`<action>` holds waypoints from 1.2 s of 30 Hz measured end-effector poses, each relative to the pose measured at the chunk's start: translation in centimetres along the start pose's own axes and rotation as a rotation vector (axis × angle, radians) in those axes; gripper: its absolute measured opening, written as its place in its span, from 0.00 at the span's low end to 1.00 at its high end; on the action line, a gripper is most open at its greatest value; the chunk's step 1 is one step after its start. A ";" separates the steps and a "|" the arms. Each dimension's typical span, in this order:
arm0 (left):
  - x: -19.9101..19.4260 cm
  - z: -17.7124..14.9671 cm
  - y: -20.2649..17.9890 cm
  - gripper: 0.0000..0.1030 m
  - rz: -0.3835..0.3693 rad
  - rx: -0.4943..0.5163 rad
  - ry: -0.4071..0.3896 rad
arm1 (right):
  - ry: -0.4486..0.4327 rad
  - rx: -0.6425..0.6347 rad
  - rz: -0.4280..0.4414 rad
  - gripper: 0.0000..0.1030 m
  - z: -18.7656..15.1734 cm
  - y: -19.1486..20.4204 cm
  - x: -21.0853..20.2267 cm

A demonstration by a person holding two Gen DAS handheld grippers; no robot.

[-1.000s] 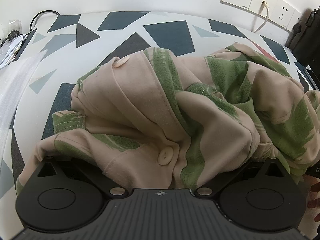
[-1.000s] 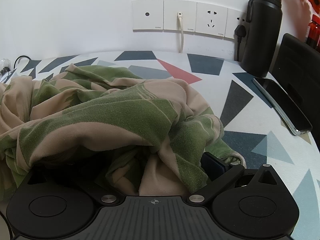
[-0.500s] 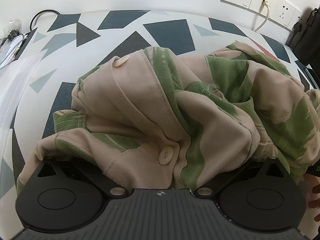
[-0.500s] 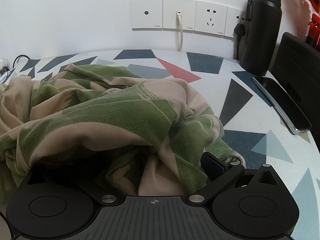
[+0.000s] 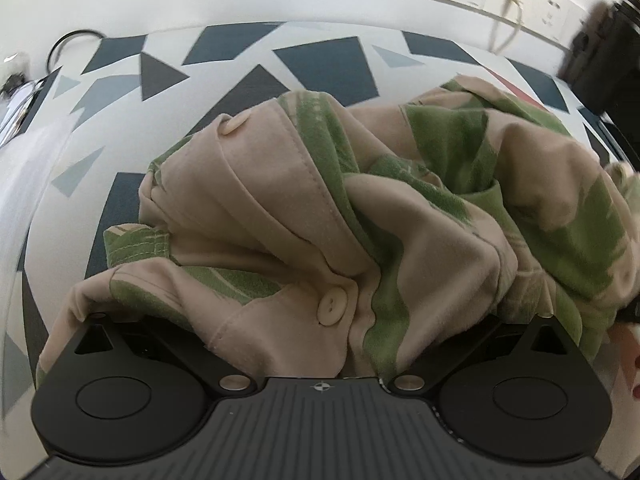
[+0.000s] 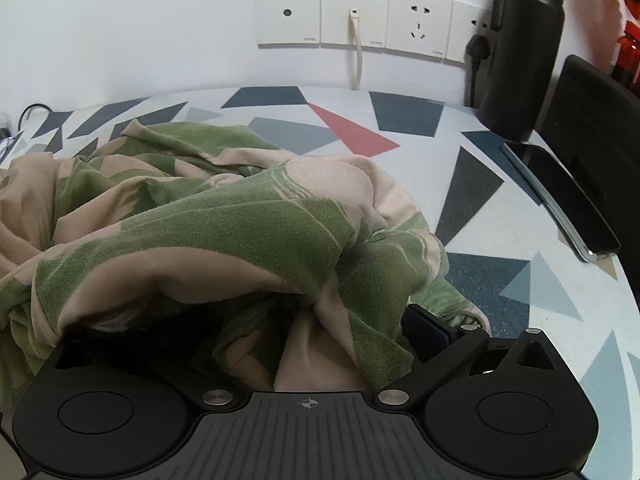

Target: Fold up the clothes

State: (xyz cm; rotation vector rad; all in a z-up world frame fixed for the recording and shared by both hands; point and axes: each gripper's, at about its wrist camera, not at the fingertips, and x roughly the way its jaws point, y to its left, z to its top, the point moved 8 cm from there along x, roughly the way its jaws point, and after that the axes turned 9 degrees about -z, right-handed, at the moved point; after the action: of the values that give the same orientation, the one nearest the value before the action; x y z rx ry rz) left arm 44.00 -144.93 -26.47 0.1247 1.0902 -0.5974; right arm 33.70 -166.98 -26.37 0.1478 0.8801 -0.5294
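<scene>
A crumpled beige and green buttoned garment point(image 5: 360, 216) lies in a heap on the table with the triangle pattern point(image 5: 320, 60). It drapes over my left gripper point(image 5: 320, 320) and hides its fingers, so I cannot see how the jaws stand. In the right wrist view the same garment point(image 6: 208, 240) covers my right gripper point(image 6: 296, 320) too. Only part of one right finger point(image 6: 430, 330) shows beside the cloth, with the arms spread wide.
A black bottle point(image 6: 524, 48) stands at the back right by the wall sockets point(image 6: 360, 16). A phone point(image 6: 560, 196) lies near the table's right edge beside a dark object point(image 6: 600, 120). A cable point(image 5: 76, 40) and items sit at the far left.
The left wrist view has shifted slightly and blurred at its right edge. The garment and both grippers stay nearly where they were.
</scene>
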 end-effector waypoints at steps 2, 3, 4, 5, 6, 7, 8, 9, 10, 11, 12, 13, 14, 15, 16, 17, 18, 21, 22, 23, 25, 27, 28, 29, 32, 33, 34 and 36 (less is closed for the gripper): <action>0.0 -0.1 -0.1 1.00 -0.013 0.032 0.017 | 0.018 0.018 -0.020 0.99 0.0 0.1 0.0; 0.0 -0.1 0.0 1.00 -0.017 0.041 0.022 | 0.026 0.028 -0.030 0.99 0.0 0.1 -0.1; 0.0 -0.1 0.0 1.00 -0.020 0.046 0.027 | 0.032 0.037 -0.039 0.99 0.0 0.2 0.0; 0.0 -0.1 -0.1 1.00 -0.021 0.049 0.031 | 0.038 0.046 -0.048 0.99 0.0 0.2 0.0; 0.0 -0.1 -0.1 1.00 -0.021 0.051 0.035 | 0.043 0.056 -0.057 0.99 0.0 0.2 0.0; 0.0 -0.1 -0.1 1.00 -0.021 0.054 0.039 | 0.049 0.065 -0.067 0.99 0.0 0.2 0.0; 0.0 -0.1 -0.1 1.00 -0.022 0.058 0.042 | 0.054 0.074 -0.075 0.99 0.0 0.2 0.0; 0.1 -0.2 -0.1 1.00 -0.023 0.061 0.046 | 0.058 0.083 -0.081 0.99 -0.1 0.2 0.0; 0.1 -0.2 -0.1 1.00 -0.024 0.065 0.050 | 0.062 0.091 -0.088 0.99 -0.1 0.2 -0.1; 0.1 -0.2 -0.1 1.00 -0.025 0.068 0.054 | 0.066 0.099 -0.094 0.99 -0.2 0.2 -0.1; 0.1 -0.2 -0.1 1.00 -0.027 0.073 0.056 | 0.069 0.106 -0.100 0.99 -0.3 0.2 -0.2; 0.1 -0.3 -0.1 1.00 -0.029 0.078 0.058 | 0.072 0.113 -0.106 0.99 -0.4 0.2 -0.3; 0.1 -0.3 -0.1 1.00 -0.030 0.082 0.061 | 0.074 0.119 -0.111 0.99 -0.4 0.2 -0.3; 0.1 -0.3 -0.1 1.00 -0.030 0.084 0.063 | 0.077 0.127 -0.118 0.99 -0.5 0.2 -0.4; 0.1 -0.3 -0.1 1.00 -0.029 0.084 0.067 | 0.080 0.134 -0.123 0.99 -0.6 0.2 -0.5; 0.1 -0.3 -0.1 1.00 -0.027 0.083 0.070 | 0.082 0.139 -0.128 0.99 -0.6 0.2 -0.5; 0.2 -0.3 -0.1 1.00 -0.025 0.082 0.073 | 0.084 0.144 -0.131 0.99 -0.6 0.2 -0.5; 0.2 -0.3 -0.2 1.00 -0.020 0.083 0.073 | 0.086 0.146 -0.132 0.99 -0.7 0.2 -0.5; 0.1 -0.3 -0.2 1.00 -0.020 0.083 0.072 | 0.086 0.147 -0.132 0.99 -0.7 0.2 -0.5; 0.1 -0.3 -0.2 1.00 -0.020 0.084 0.070 | 0.086 0.148 -0.133 0.99 -0.7 0.2 -0.5; 0.1 -0.4 -0.2 1.00 -0.021 0.086 0.066 | 0.079 0.147 -0.132 0.99 -0.8 0.1 -0.7; 0.1 -0.4 -0.2 1.00 -0.020 0.087 0.062 | 0.072 0.145 -0.132 0.99 -0.9 0.2 -0.7; 0.1 -0.4 -0.2 1.00 -0.020 0.087 0.059 | 0.069 0.144 -0.132 0.99 -0.9 0.2 -0.7; 0.0 -0.4 -0.2 1.00 -0.020 0.088 0.057 | 0.066 0.144 -0.132 0.99 -0.9 0.2 -0.8; 0.0 -0.5 -0.2 1.00 -0.020 0.090 0.052 | 0.060 0.142 -0.130 0.99 -0.9 0.2 -0.8; 0.0 -0.5 -0.2 1.00 -0.021 0.092 0.051 | 0.058 0.141 -0.128 0.99 -0.9 0.2 -0.7; 0.0 -0.6 -0.2 1.00 -0.021 0.093 0.049 | 0.056 0.139 -0.126 0.99 -0.9 0.2 -0.7; -0.1 -0.6 -0.2 1.00 -0.023 0.096 0.046 | 0.052 0.136 -0.124 0.99 -0.8 0.2 -0.7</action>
State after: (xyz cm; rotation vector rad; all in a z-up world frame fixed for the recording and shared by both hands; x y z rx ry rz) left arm 43.43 -144.83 -26.64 0.2103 1.1088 -0.6711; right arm 32.85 -166.29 -26.39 0.2333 0.9082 -0.7039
